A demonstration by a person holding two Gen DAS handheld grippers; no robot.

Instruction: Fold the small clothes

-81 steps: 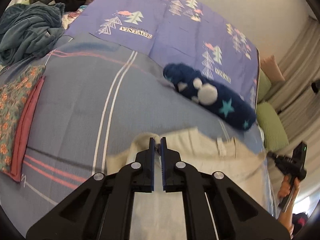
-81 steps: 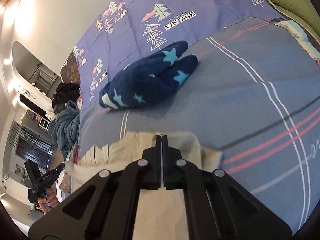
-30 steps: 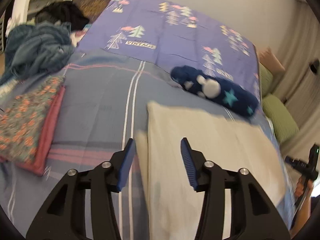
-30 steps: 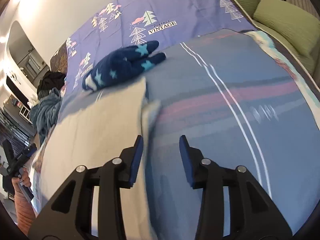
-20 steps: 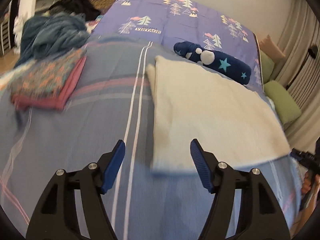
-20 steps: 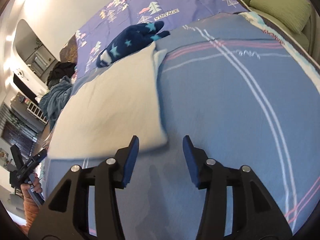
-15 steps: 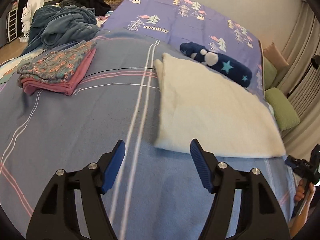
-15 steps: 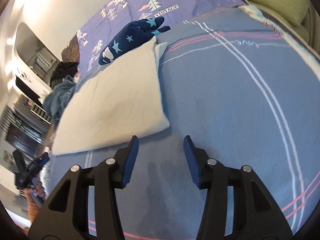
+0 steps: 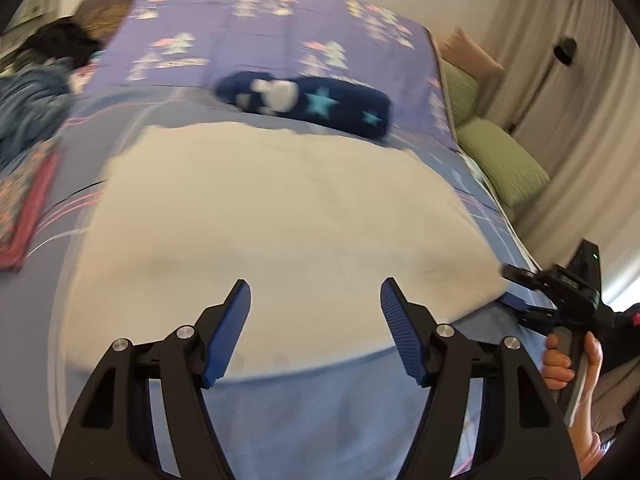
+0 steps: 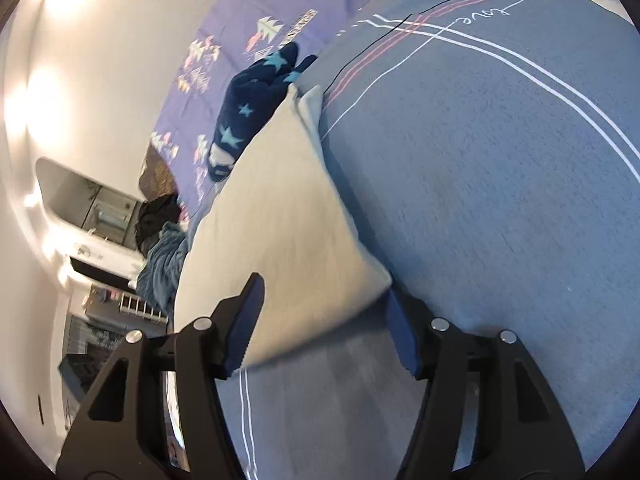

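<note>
Blue-padded fingers of the left hand-held gripper point(image 9: 315, 322) stand wide apart and grasp nothing, poised over the near edge of the cream garment point(image 9: 276, 216), which lies spread flat on the blue-grey striped bed cover point(image 9: 320, 412). The right hand-held gripper point(image 10: 324, 320) is likewise released, its two fingers straddling the near right corner of the same garment point(image 10: 280, 216); whether the pads touch the cloth cannot be told. From that corner the cream fabric runs away toward the head of the bed, where a small flap of it sticks out at the far corner. Just beyond its far edge lies a navy plush item with stars point(image 9: 308, 100), resting where the striped cover meets the purple tree-print sheet point(image 9: 280, 36). Near the bed's left edge sits a folded floral and pink stack point(image 9: 24, 200), with a rumpled teal blanket point(image 9: 28, 100) behind it. Green pillows point(image 9: 500, 160) line the right edge.
</note>
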